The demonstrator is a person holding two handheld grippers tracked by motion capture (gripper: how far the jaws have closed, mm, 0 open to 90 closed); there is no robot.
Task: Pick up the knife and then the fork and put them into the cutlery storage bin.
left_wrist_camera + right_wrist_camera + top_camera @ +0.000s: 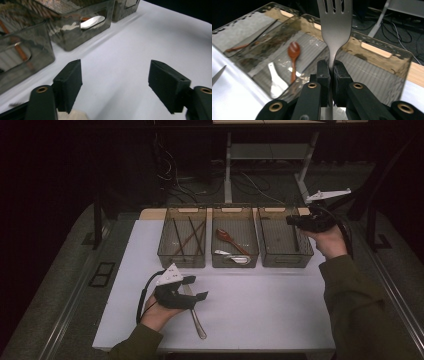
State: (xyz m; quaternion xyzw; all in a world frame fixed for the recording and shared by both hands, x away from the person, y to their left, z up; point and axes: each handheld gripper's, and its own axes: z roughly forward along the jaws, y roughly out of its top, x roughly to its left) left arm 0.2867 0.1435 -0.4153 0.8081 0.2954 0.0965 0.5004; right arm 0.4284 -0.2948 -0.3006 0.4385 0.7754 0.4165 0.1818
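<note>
My right gripper point(332, 67) is shut on the neck of a metal fork point(334, 30), whose tines point away from the jaws. In the high view this right gripper point(292, 221) hovers over the right-hand clear bin point(287, 261). My left gripper point(198, 288) is low over the white table point(270, 310), directly above a metal knife point(198, 322) that lies flat there. In the left gripper view the left gripper point(115, 72) is open, with only bare table between its pads.
Three clear bins stand in a row at the back of the table. The left bin point(181, 261) holds chopsticks point(190, 237). The middle bin point(235, 262) holds a wooden spoon point(227, 237) and a white spoon point(235, 257). The floor behind has table legs and cables.
</note>
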